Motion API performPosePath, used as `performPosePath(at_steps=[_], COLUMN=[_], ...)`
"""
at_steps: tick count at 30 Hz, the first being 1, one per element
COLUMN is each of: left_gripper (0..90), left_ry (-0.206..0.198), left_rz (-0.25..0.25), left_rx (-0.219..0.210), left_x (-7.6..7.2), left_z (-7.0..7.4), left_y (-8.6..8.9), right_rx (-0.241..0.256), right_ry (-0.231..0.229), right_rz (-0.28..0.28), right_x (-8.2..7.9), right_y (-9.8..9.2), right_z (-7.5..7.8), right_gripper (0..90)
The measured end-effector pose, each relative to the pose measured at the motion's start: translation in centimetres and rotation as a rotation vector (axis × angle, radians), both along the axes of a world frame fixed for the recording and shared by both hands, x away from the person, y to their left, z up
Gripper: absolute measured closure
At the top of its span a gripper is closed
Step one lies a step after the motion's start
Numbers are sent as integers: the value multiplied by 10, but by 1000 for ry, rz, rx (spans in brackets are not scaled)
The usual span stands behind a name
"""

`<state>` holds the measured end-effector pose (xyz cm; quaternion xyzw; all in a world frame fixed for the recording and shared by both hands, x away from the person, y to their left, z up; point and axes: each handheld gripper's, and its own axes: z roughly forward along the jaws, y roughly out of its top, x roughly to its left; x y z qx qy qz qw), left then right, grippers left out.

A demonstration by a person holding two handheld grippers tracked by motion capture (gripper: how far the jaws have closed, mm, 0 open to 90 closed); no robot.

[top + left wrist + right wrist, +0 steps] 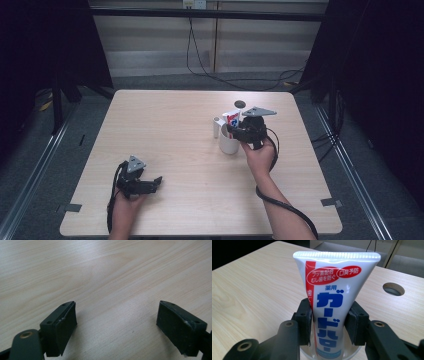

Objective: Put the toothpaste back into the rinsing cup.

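Toothpaste tube (332, 302) bottom hidden inside white cup (354, 352).

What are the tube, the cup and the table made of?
The tube looks like soft glossy plastic: it shines, and its flat top end is crimped. The cup looks like smooth white ceramic or plastic; I can't tell which. The table shows pale wood grain, perhaps a matte laminate.

Counter (175, 135): pale wood-grain top, roughly square with rounded corners, standing on grey floor (75, 130). A white mug (229, 144) sits directly on it, right of centre, with a round cable hole (240, 104) in the top just behind, near the far edge. Grey tape tabs mark the near-left (72, 207) and near-right (331, 202) corners.
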<state>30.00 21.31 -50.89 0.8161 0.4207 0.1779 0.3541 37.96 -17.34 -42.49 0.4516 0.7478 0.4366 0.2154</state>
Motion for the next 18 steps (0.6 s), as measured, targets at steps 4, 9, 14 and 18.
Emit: performPosePath(at_steps=[4,9,14,18], left_gripper=[161,160,161,160], left_ry=[3,2,3,1], left_rz=[1,1,2,1], left_rx=[0,0,1,2], left_x=[0,0,0,0], left_z=[0,0,0,0], left_y=[0,0,0,0], right_rx=[1,-7,-1,0], right_ry=[6,16,18,18], right_rz=[0,2,4,5], right_x=[-1,-1,-2,-3], right_y=[0,0,-1,-2], right_z=[-3,-6,-7,-7], right_gripper=[598,590,587,586])
